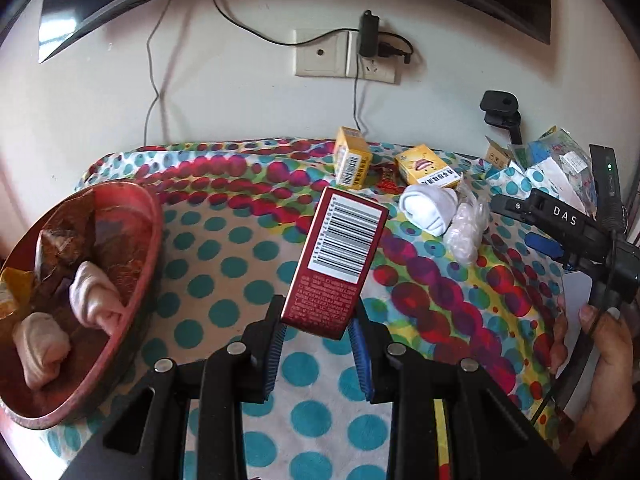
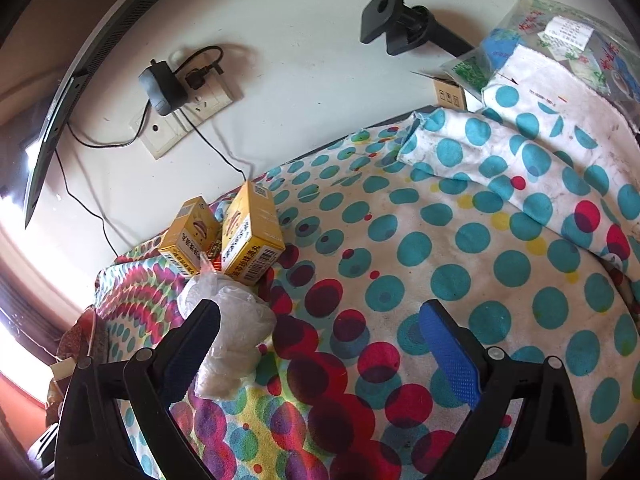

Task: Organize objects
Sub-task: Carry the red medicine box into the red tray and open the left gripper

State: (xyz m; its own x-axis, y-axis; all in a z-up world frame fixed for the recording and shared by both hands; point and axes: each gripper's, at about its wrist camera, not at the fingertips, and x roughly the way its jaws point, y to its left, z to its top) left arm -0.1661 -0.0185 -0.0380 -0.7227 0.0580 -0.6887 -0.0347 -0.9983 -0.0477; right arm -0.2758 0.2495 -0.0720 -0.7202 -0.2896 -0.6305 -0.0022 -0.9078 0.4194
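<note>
My left gripper [image 1: 318,326] is shut on a dark red box [image 1: 336,260] with a barcode, held above the dotted cloth. A red oval basket [image 1: 132,280] at the left holds pink rolled socks [image 1: 96,300] and wrapped packets. Two yellow boxes [image 1: 352,158] [image 1: 428,166], a white rolled sock [image 1: 430,206] and a clear plastic bag [image 1: 466,228] lie at the back. My right gripper [image 2: 320,316] is open and empty above the cloth; the plastic bag [image 2: 228,332] sits by its left finger, with the yellow boxes [image 2: 250,236] [image 2: 190,236] behind.
A wall with sockets [image 1: 346,54] and cables stands behind the table. A black stand [image 2: 404,24] and plastic-wrapped packages [image 2: 560,40] lie at the back right. The right gripper's body [image 1: 568,228] and a hand show at the right of the left wrist view.
</note>
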